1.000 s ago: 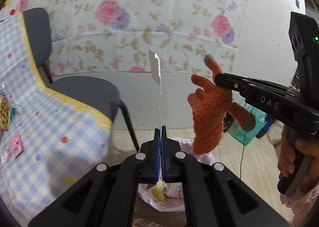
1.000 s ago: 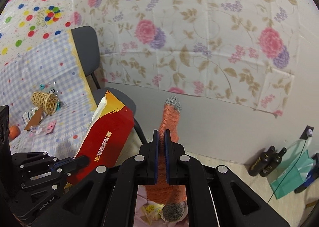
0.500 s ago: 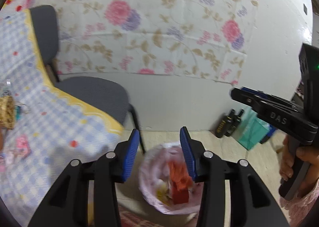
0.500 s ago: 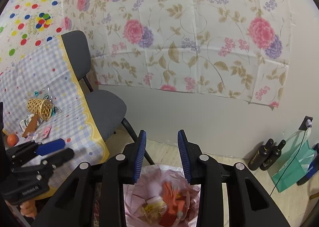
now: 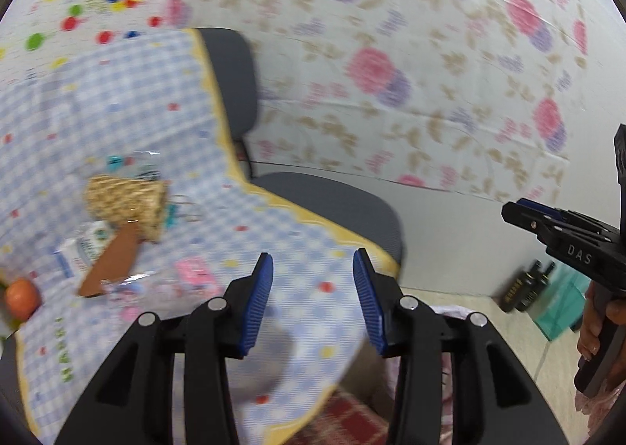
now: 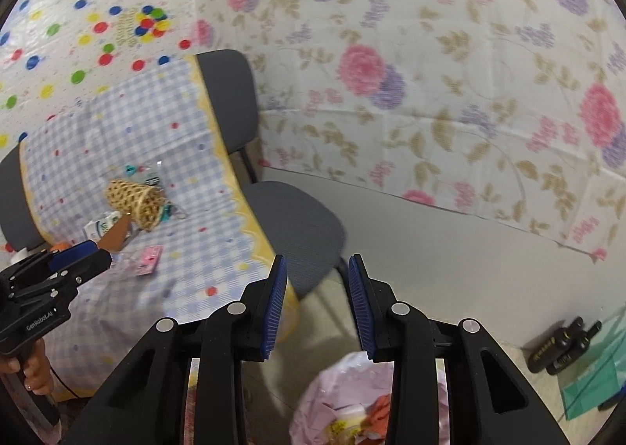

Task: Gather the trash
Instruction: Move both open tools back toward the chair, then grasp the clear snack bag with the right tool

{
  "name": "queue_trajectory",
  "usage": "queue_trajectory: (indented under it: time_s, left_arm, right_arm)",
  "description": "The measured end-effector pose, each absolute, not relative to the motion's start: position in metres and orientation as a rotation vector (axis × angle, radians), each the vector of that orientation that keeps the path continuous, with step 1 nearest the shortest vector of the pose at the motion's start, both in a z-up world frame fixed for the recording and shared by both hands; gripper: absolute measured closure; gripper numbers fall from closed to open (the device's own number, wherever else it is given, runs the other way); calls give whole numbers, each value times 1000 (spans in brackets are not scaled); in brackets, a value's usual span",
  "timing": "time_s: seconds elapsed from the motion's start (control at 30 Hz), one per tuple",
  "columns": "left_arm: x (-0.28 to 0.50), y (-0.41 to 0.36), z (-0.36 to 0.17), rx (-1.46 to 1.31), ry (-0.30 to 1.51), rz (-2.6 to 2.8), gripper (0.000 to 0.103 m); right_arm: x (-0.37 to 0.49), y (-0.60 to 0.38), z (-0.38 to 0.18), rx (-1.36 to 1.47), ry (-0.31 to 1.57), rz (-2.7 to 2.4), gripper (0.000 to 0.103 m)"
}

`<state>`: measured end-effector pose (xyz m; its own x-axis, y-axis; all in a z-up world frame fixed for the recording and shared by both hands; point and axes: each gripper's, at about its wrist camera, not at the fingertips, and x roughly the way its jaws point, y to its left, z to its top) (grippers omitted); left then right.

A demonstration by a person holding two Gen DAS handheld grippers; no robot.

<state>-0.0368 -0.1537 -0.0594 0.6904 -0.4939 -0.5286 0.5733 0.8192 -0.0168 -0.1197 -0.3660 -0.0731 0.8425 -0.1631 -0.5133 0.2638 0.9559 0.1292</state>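
Even indoor light, soft shadows; fisheye bending with dark corners; motion blur, strongest in the left wrist view.

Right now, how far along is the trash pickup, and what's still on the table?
Done: the pink-lined bin already holds orange and yellow scraps. In hand: nothing; left gripper and right gripper are both open and empty. Left: the woven basket, brown card and pink packet on the checked tablecloth.

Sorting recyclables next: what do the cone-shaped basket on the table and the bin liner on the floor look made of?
The cone-shaped basket looks like woven straw or rattan: tan, matte, open lattice. The bin liner looks like thin pink plastic film: crinkled, slightly glossy.
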Motion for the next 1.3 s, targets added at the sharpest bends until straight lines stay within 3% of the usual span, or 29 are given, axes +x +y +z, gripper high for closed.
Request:
queue_trajectory:
  time_s: [0.7,0.9,1.23,1.3]
  left_arm:
    - [6,8,-61,44,549,-141,45]
    - [9,36,-75,31,569,-81,38]
    - [28,60,-95,-40,622,-77,36]
    - [32,61,-98,-45,626,-75,36]
  right_arm:
    - [0,-235,-86,79,588,126,68]
    - [19,-196,-97,27,613,204,51]
    - [49,-134,-133,-120,734,308,47]
    - [54,-121,-141,-155,759,325,41]
